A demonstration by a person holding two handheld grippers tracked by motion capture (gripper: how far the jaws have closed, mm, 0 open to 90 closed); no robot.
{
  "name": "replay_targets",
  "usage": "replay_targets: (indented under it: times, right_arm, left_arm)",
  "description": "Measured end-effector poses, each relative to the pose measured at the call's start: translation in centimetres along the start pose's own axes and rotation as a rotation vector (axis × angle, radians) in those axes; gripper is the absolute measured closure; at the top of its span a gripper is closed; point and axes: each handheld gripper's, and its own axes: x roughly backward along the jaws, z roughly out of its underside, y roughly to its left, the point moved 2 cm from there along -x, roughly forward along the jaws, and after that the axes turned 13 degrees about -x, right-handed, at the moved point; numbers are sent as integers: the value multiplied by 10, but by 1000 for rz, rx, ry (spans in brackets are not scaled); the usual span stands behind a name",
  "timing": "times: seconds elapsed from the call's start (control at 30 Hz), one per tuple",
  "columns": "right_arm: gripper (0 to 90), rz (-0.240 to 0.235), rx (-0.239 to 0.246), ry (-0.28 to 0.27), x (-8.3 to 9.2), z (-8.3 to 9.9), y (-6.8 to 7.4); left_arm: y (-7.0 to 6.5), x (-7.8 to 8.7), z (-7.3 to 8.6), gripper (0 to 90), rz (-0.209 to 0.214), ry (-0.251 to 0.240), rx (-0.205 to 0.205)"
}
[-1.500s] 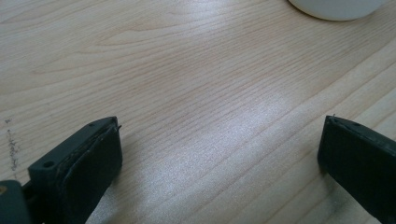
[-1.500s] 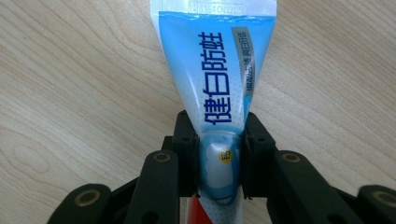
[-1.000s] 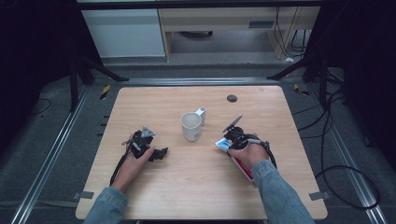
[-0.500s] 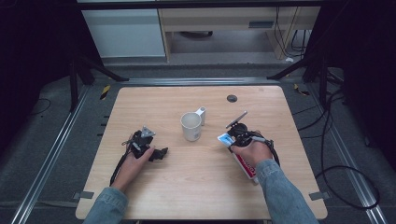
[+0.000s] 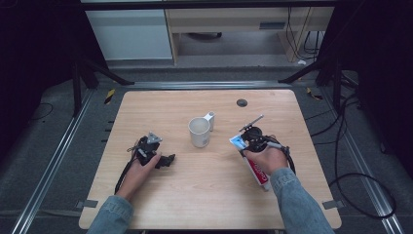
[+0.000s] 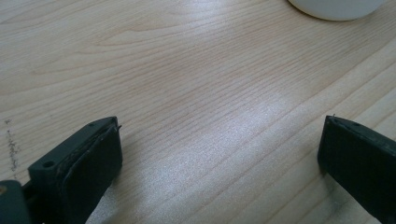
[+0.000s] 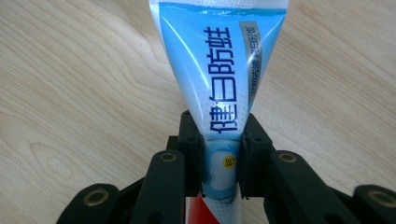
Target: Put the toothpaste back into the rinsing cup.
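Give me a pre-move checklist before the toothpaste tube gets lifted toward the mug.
1. Right hand-held gripper clamped on the blue, white and red toothpaste tube: ok, both jaws press its sides.
2. Grip centred along the tube: not ok, it sits nearer the flat crimped end.
3. White ceramic mug upright, mouth open: ok.
4. Light wooden table free between tube and mug: ok.
5. Left hand-held gripper out of the way: ok, jaws open, nothing between them, resting left of the mug.
6. Tube cap on: cannot tell.
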Motion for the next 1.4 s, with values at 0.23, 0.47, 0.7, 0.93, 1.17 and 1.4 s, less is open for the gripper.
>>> replay_targets:
  times: [0.23,0.47,0.7,0.93,1.17,1.4]
  right_arm:
    - [744,-21,-7,-48,7,0,-3]
    - [744,-30,-24,-94,14,0,-7]
    - [744,-42,-32,-135,22,2,-10]
    - [745,-51,-30,-175,31,3,-11]
    - [746,-52,-34,-179,35,4,-13]
    - [745,-57,-38,-208,41,3,-14]
  left_arm:
    - [0,0,0,0,0,0,0]
    - [0,0,0,0,0,0,0]
    - [0,0,0,0,0,0,0]
    - [0,0,0,0,0,0,0]
    - [0,0,0,0,0,0,0]
    - [0,0,0,0,0,0,0]
